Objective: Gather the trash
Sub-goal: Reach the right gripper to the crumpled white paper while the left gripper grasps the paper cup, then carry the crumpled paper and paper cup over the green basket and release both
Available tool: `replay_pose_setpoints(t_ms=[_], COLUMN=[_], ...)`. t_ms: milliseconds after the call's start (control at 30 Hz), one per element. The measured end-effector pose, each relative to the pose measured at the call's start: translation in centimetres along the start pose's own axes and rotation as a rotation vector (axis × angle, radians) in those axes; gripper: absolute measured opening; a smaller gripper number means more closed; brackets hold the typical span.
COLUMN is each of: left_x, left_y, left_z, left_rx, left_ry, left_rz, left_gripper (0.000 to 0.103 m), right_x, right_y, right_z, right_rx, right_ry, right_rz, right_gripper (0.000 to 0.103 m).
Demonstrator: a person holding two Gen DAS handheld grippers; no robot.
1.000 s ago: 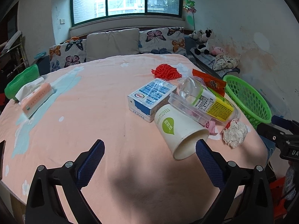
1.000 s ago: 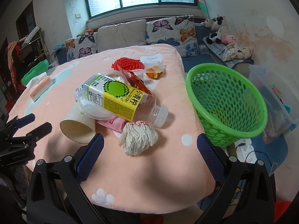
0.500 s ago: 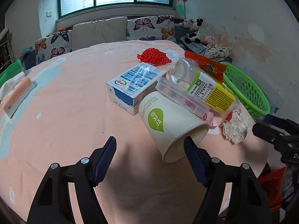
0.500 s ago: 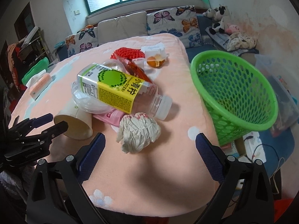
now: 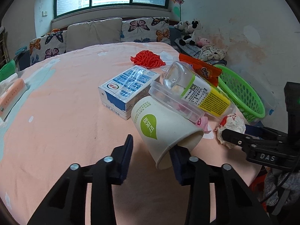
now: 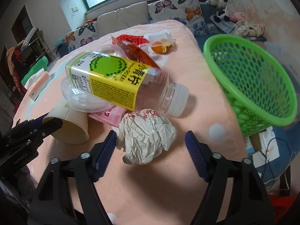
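Lining up two grabs at once here, so I want to go slow. The left gripper has its jaws spread around the rim of the paper cup, which lies on its side at the near end of the trash pile; the right-hand pad looks like it's at or just inside the cup's mouth, the other is outside the wall, not pinching yet. I'd close gently, since a cup wall will probably crush and the bottle and clear plastic lid are leaning on top of the cup, so yanking it could roll the bottle off. The right gripper is spread wide either side of the crumpled paper ball, just right of the cup and in front of the bottle; one pad is almost touching the ball, the other well clear. I'd push in a touch deeper before squeezing. The green basket sits off the table edge, to the right of the ball, so it's a short carry.
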State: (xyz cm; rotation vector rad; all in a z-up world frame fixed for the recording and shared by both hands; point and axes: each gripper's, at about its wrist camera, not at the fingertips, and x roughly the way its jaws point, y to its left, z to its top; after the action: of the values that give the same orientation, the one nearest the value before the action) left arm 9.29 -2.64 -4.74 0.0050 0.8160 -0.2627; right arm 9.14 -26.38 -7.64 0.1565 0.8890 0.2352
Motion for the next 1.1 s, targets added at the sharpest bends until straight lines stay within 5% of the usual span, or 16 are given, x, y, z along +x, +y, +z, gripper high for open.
replay_pose_setpoints(t_ms=[133, 400, 700, 1100], left_x=[-0.2, -1.6, -4.5, -7.7], left_y=[0.2, 0.5, 1.5, 2.1], left_z=[-0.1, -0.4, -0.8, 1.4], left_rx=[0.003, 0.003, -0.009, -0.046], left_ry=[-0.007, -0.025, -0.038, -0.077], left_rz=[-0.010, -0.013, -0.036, -0.113], left_gripper=[0.019, 0.006, 0.004, 0.004], right_x=[-0.1, -1.9, -4.7, -5.5], right_y=[0.2, 0.7, 0.4, -6.5], right_z=[-0.2, -0.6, -0.1, 3.7], right_rx=[0.002, -0.029, -0.034, 0.033], right_ry=[-0.001, -0.020, -0.069, -0.132], right_rz=[0.015, 0.014, 0.043, -0.075], right_gripper=[0.059, 0.056, 0.056, 0.057])
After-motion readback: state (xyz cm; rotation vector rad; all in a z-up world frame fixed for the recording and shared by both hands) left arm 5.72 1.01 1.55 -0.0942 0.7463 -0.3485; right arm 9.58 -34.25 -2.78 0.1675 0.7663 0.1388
